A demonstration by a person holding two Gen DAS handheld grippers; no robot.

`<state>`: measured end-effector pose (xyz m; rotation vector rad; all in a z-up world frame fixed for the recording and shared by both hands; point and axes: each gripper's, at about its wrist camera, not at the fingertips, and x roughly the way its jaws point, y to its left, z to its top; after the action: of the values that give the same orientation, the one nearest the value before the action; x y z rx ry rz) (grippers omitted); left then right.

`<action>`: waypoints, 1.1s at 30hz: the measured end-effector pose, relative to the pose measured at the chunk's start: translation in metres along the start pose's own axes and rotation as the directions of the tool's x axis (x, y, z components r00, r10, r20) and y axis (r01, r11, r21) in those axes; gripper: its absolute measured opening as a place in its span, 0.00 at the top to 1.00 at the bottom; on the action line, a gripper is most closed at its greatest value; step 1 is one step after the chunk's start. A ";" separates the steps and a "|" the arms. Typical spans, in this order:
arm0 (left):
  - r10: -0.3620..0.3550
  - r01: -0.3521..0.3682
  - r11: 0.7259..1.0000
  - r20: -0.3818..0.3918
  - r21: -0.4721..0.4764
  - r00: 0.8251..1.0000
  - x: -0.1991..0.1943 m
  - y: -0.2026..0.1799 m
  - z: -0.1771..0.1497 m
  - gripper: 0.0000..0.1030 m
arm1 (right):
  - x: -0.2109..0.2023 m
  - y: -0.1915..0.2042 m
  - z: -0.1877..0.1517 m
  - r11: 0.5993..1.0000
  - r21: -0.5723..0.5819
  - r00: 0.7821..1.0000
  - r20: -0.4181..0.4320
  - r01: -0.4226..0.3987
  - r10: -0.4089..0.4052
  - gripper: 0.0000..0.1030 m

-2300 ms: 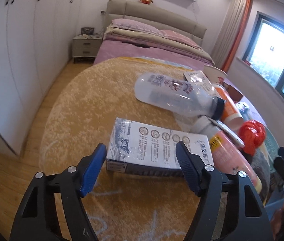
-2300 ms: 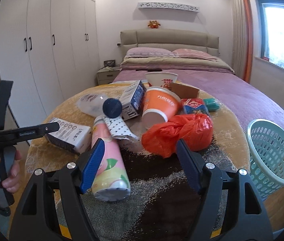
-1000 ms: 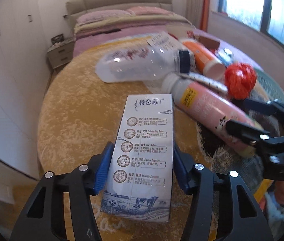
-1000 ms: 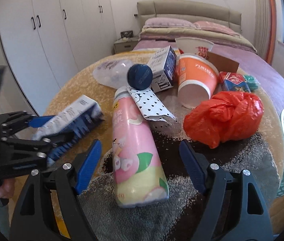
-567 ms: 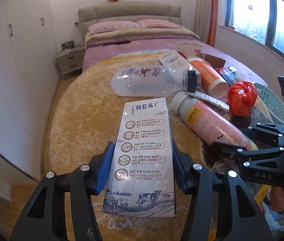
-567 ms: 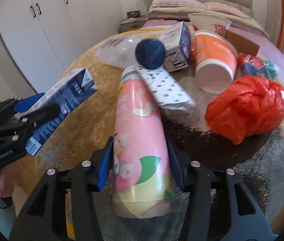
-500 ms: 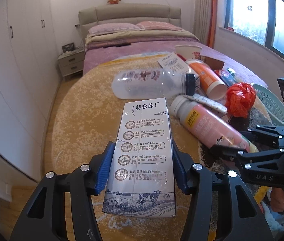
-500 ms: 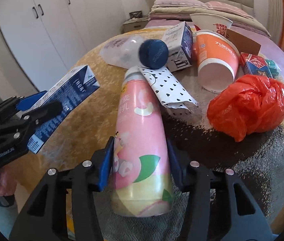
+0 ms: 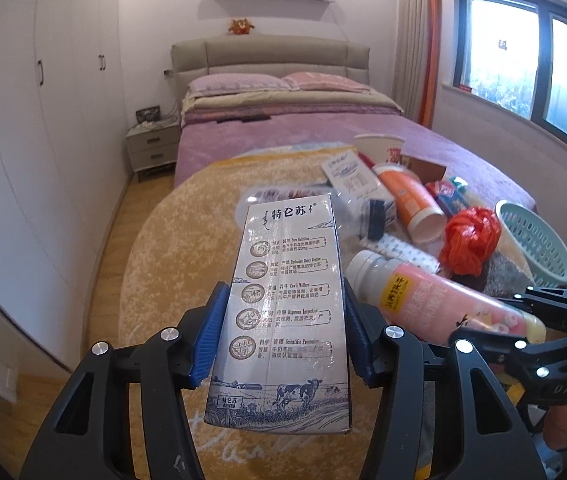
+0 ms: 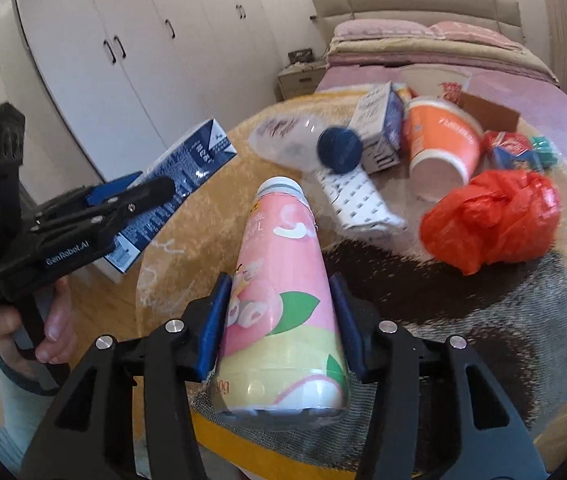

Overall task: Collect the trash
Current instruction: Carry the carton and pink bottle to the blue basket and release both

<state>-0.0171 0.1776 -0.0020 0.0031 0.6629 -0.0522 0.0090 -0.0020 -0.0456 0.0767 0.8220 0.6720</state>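
My left gripper (image 9: pixel 283 332) is shut on a white and blue milk carton (image 9: pixel 283 300) and holds it above the round table (image 9: pixel 171 264); the carton also shows in the right wrist view (image 10: pixel 179 184). My right gripper (image 10: pixel 279 320) is shut on a pink drink bottle (image 10: pixel 279 292), lifted off the table; it also shows in the left wrist view (image 9: pixel 435 300). Left on the table are a clear plastic bottle (image 10: pixel 287 140), a second carton (image 10: pixel 379 124), an orange paper cup (image 10: pixel 443 140), a red plastic bag (image 10: pixel 495 216) and a spotted wrapper (image 10: pixel 359 204).
A pale green basket (image 9: pixel 535 240) stands at the table's right side. A white bowl (image 9: pixel 379 148), a brown box (image 10: pixel 487 112) and small packets (image 10: pixel 515 148) lie at the far edge. A bed (image 9: pixel 303 120) is behind, wardrobes (image 9: pixel 23 120) on the left.
My right gripper closed on the pink bottle and lifted it. My left gripper raised the milk carton higher off the table and kept hold of it.
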 end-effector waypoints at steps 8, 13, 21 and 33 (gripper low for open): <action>-0.081 0.078 0.996 0.064 0.041 0.995 -0.005 -0.039 0.027 0.50 | -0.059 -0.037 0.009 0.995 0.068 0.986 0.145 0.071 -0.080 0.55; -0.181 0.170 0.979 0.096 0.110 0.979 0.000 -0.098 0.055 0.50 | -0.107 -0.076 0.008 0.971 0.130 0.940 0.253 0.199 -0.227 0.55; -0.328 0.307 0.924 0.059 0.227 0.943 0.035 -0.218 0.087 0.50 | -0.162 -0.169 -0.013 0.881 0.341 0.857 0.285 0.329 -0.430 0.55; -0.467 0.474 0.837 -0.094 0.273 0.879 0.107 -0.357 0.098 0.50 | -0.191 -0.293 -0.067 0.700 0.586 0.799 0.142 0.408 -0.585 0.55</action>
<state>0.1102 -0.1859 0.0142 0.1227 0.6625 -0.6300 0.0228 -0.3577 -0.0593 0.4399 0.6464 -0.1194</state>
